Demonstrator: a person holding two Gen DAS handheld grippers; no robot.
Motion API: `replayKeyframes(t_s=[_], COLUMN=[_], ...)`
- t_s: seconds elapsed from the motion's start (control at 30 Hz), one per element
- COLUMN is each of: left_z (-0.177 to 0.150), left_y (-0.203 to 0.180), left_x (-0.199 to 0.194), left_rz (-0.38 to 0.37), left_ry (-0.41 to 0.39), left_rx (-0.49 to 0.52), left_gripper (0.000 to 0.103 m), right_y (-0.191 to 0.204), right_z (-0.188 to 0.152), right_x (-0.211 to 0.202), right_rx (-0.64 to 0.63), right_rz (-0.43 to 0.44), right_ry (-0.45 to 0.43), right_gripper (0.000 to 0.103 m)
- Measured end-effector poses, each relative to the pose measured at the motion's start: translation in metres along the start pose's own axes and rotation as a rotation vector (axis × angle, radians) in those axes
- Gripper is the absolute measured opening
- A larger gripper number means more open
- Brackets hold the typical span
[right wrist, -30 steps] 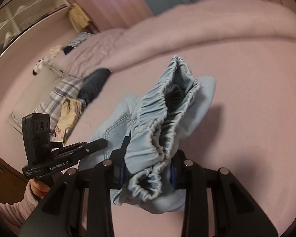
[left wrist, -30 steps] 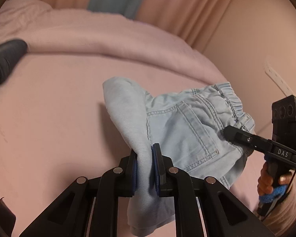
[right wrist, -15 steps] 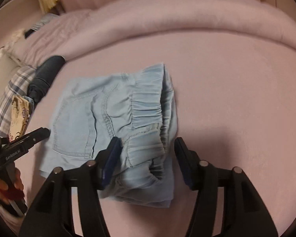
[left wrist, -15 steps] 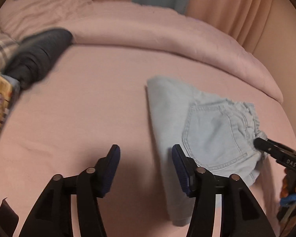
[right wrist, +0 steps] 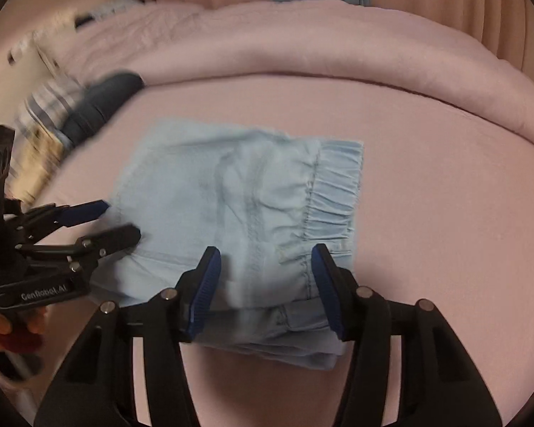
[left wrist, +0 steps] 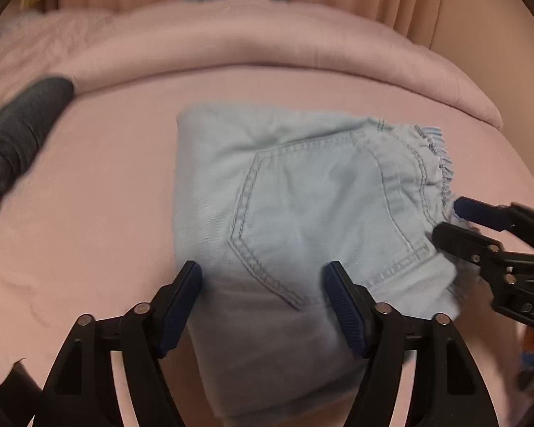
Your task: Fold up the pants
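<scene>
Pink bed sheet [left wrist: 99,178] carries the folded light-blue pants [left wrist: 302,195] lying flat, while the left gripper [left wrist: 263,313], fingers just spread wider, and the right gripper [right wrist: 263,288], narrowing slightly, both hover unclamped, gripping nothing.

Open pink sheet [right wrist: 427,195] is left right of the folded pants [right wrist: 231,206] — passage beyond is barred by the rolled duvet [right wrist: 338,46], leftward by a dark garment [right wrist: 99,106] and plaid cloth [right wrist: 42,106].

Pants [left wrist: 302,213] near end hidden under left claw [left wrist: 263,306], cut at 6 o'clock edge; dark garment [left wrist: 21,131] at 9 o'clock blurred.
</scene>
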State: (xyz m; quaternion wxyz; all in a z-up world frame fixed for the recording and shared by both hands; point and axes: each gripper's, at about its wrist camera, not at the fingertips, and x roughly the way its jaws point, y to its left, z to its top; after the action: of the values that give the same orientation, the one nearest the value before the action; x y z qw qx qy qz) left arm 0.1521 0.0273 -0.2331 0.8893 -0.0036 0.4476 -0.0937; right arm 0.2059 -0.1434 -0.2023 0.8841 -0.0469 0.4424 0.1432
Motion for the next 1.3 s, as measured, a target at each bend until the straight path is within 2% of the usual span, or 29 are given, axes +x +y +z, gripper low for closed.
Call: replayKeyframes(t_s=[0.1,0.17,0.27,0.33,0.5,0.63,0.83,1.03,1.3], left_z=[0.011,0.015,0.021,0.026,0.035,0.033,0.036,0.037,0.038], left_y=[0.007,0.006,0.005,0.003,-0.013,-0.025,-0.034,-0.038,-0.044], left_x=[-0.014,-0.043,-0.089,-0.121,-0.185,-0.228,-0.254,-0.261,-0.269], left_rz=[-0.009,0.002,0.019,0.040,0.102,0.098,0.170,0.173,0.175], left_ry=[0.039,-0.024,-0.096,-0.135,-0.164,-0.190,-0.180,-0.184,-0.191], left_rx=[-0.045,-0.028,-0.009,0.003,0.030,0.007,0.004,-0.019,-0.032], left_gripper=[0.072,0.072,0.072,0.072,0.077,0.077,0.078,0.078,0.078], right_y=[0.001,0.001,0.002,0.009,0.028,0.041,0.038,0.040,0.046], right_z=[0.008,0.017,0.021,0.029,0.034,0.039,0.045,0.049,0.051], right_x=[-0.007,-0.019,-0.057,-0.087,-0.149,-0.190,-0.235,-0.259,-0.269], right_rx=[-0.023,-0.006,0.021,0.005,-0.050,-0.056,-0.031,-0.059,-0.085], right_rz=[-0.008,0.003,0.040,0.019,-0.012,-0.028,-0.037,-0.057,-0.054], right_ry=[0.030,0.040,-0.024,-0.056,-0.078,-0.089,-0.092,-0.114,-0.127], right_gripper=[0.053,0.052,0.052,0.053,0.055,0.064,0.066,0.067,0.067])
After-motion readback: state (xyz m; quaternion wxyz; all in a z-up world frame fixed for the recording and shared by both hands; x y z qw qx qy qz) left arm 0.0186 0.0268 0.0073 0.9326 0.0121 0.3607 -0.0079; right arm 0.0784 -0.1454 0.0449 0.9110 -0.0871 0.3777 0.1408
